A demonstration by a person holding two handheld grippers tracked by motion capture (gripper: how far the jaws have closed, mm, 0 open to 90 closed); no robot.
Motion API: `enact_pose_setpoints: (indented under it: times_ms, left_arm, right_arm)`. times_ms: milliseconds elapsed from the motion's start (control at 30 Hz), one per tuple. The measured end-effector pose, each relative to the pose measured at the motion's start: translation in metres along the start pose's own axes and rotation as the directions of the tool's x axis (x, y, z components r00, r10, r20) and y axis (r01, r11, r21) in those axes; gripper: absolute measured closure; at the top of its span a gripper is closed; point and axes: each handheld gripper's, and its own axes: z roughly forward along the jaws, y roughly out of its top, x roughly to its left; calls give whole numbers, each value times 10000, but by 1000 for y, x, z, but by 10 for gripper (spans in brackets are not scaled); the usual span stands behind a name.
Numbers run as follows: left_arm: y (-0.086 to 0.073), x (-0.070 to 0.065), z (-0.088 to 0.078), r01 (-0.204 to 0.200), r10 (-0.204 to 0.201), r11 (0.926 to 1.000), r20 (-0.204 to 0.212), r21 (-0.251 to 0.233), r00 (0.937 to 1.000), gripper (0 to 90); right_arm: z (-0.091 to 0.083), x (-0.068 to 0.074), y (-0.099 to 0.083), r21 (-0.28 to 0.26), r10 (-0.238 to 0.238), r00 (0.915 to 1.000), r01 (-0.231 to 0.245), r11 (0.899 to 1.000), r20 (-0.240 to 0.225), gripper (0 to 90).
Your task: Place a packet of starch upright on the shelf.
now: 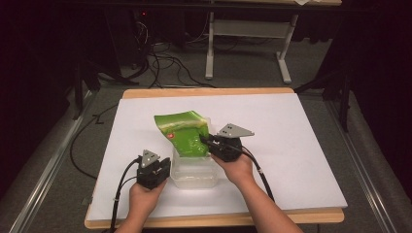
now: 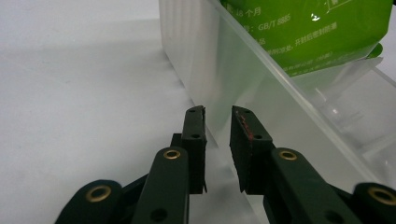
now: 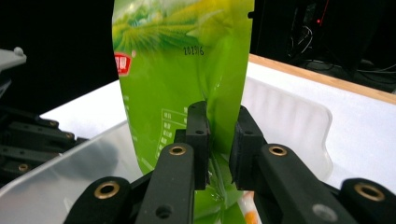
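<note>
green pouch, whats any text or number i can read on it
"GB/T 8885" on the green pouch, left gripper view.
"18 个月" just above it, partly blurred.
"202516" or similar, a stamped code near the pouch's top, right gripper view; last digits unsure.
Red logo on the pouch: white characters too blurred to read.
Other small print: too small to read.

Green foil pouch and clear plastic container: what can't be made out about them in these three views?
- Green foil pouch: its top is cut off by the right gripper view's upper edge; its lower end sits behind the right gripper.
- Pouch print: too small in the high view, cropped in the left gripper view.
- Clear plastic container: its floor is hidden in the high view by the pouch and hands.
- Left gripper: whether its pads press the container wall is unclear.
</note>
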Motion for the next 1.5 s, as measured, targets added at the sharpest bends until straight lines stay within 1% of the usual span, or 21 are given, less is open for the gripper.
enact_pose_setpoints:
  times_ms: [300,433,567,767,900,1300,1367,1467,1500]
  left_arm:
    - [-1,0,0,-31,31,10000,15,6,10000,762]
    - [-1,-1,0,-63,63,10000,16,4,10000,771]
    - [-1,-1,0,-65,65,10000,17,17,10000,774]
    - [-1,-1,0,-61,61,10000,15,13,10000,781]
    - [-1,-2,0,-59,59,10000,16,28,10000,790]
    - [-1,-2,0,-29,29,10000,28,43,10000,794]
    - [-1,-2,0,-25,25,10000,33,45,10000,794]
    - [-1,-2,0,-51,50,10000,35,77,10000,789]
    - [-1,-2,0,-48,47,10000,22,66,10000,787]
  right_arm:
    - [-2,-2,-14,134,206,9998,-206,9997,-40,834]
    - [-1,-3,-24,276,381,9993,-380,9989,-22,848]
    - [-2,-4,-32,296,431,9991,-432,9986,38,854]
    - [-3,-5,-39,425,414,9990,-421,9982,159,861]
    - [-3,-5,-45,385,425,9988,-434,9983,236,866]
    - [-1,-7,-53,411,635,9979,-640,9971,142,874]
    - [-1,-8,-51,522,589,9981,-597,9968,174,872]
    - [1,-9,-44,825,571,9981,-588,9949,222,866]
    - [1,-9,-42,868,377,9990,-395,9954,226,860]
